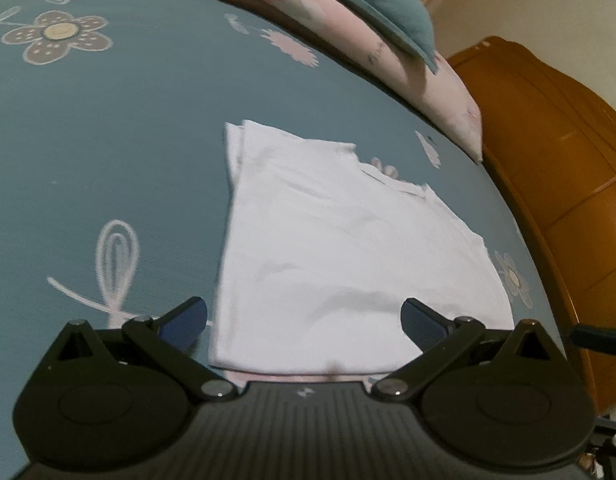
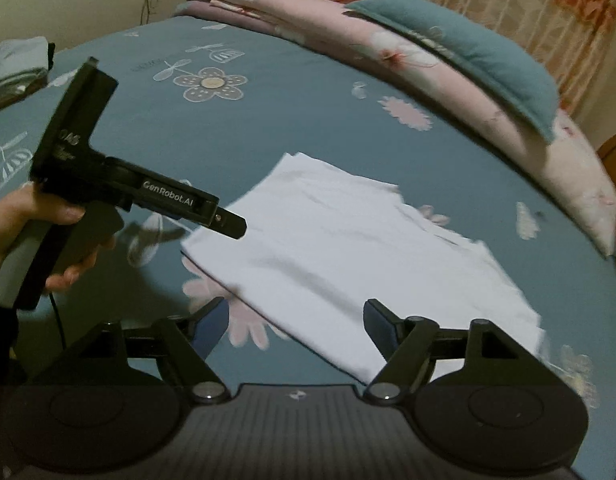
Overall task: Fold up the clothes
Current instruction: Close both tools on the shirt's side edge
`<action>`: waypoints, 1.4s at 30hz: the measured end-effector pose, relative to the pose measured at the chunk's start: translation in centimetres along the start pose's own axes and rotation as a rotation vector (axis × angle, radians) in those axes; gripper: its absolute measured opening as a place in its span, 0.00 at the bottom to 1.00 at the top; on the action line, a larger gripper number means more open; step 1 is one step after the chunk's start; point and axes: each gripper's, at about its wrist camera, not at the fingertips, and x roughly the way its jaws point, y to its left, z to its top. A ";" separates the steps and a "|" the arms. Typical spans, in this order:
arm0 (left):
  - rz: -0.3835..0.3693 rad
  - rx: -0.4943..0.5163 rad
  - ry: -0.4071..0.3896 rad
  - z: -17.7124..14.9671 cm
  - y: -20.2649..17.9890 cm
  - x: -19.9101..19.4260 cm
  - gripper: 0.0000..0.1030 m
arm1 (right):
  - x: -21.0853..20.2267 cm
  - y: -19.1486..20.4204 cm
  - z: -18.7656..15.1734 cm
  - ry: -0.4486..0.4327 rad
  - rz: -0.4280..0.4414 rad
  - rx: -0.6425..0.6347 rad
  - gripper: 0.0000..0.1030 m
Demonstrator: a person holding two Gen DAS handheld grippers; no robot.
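Note:
A white garment (image 1: 328,248) lies folded into a flat rectangle on the blue flowered bedsheet (image 1: 107,140). My left gripper (image 1: 303,316) hovers above its near edge, open, nothing between the fingers. In the right wrist view the same white garment (image 2: 348,248) lies ahead of my right gripper (image 2: 295,320), which is open and empty above the garment's near corner. The left gripper (image 2: 231,228) shows there from the side, held by a hand (image 2: 23,216) over the garment's left edge.
A pink floral quilt (image 2: 428,64) with a teal pillow (image 2: 480,56) on top runs along the far side of the bed. A brown wooden headboard (image 1: 560,184) stands at the right. Folded clothes (image 2: 15,64) lie at the far left.

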 end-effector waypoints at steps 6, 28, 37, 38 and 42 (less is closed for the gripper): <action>-0.046 0.027 -0.006 -0.3 -0.7 0.0 0.99 | 0.7 -0.6 -1.8 0.009 -0.056 0.000 0.76; 0.053 -0.086 -0.043 0.9 5.1 -0.6 0.99 | 13.6 8.7 -1.1 -0.182 -0.040 -0.275 0.76; -0.105 -0.169 0.011 1.0 5.8 0.3 0.99 | 15.1 12.2 -0.9 -0.229 -0.120 -0.491 0.76; -0.119 -0.175 0.019 1.0 5.9 0.5 0.99 | 15.2 12.5 -0.8 -0.233 -0.132 -0.509 0.76; -0.173 -0.212 0.048 0.7 6.2 0.9 0.99 | 15.4 13.0 -0.5 -0.242 -0.180 -0.571 0.76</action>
